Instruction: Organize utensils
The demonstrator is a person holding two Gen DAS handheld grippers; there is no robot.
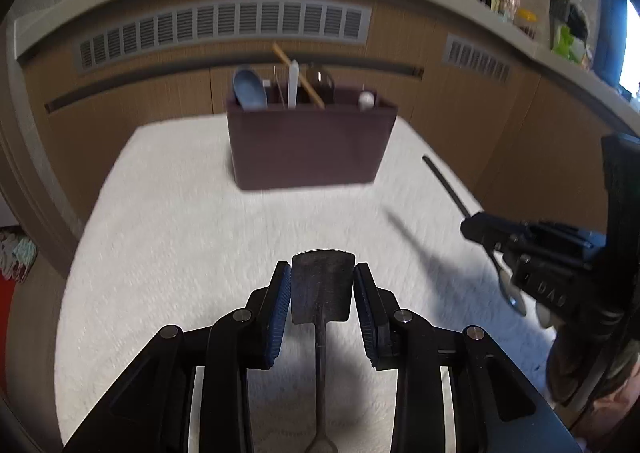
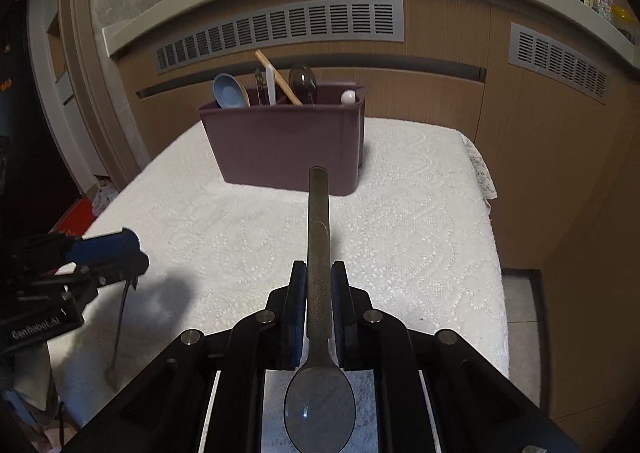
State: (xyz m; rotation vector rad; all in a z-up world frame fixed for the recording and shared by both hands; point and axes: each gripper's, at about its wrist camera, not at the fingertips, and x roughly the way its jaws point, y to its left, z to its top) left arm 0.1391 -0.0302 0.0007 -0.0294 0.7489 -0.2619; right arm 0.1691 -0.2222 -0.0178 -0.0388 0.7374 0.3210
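My left gripper [image 1: 322, 285] is shut on a dark metal utensil [image 1: 323, 293]; its blue pads press the flat wide end, and the thin stem runs back toward the camera. My right gripper [image 2: 319, 281] is shut on a metal spoon [image 2: 318, 221], handle pointing forward and bowl close to the lens. Both are held above the white lace cloth [image 2: 400, 233]. At the far end stands a purple-brown organizer box [image 1: 308, 145] [image 2: 284, 145] holding a blue spoon [image 2: 228, 91], a wooden chopstick, a white stick and a dark spoon. The right gripper [image 1: 472, 229] shows at the right edge of the left wrist view, the left gripper [image 2: 138, 253] at the left edge of the right wrist view.
Behind the table runs a wooden cabinet front with grey vent grilles [image 2: 280, 29] under a pale counter. Bottles and jars [image 1: 516, 9] stand on the counter at the right. The cloth's right edge [image 2: 486, 181] drops off beside the cabinet.
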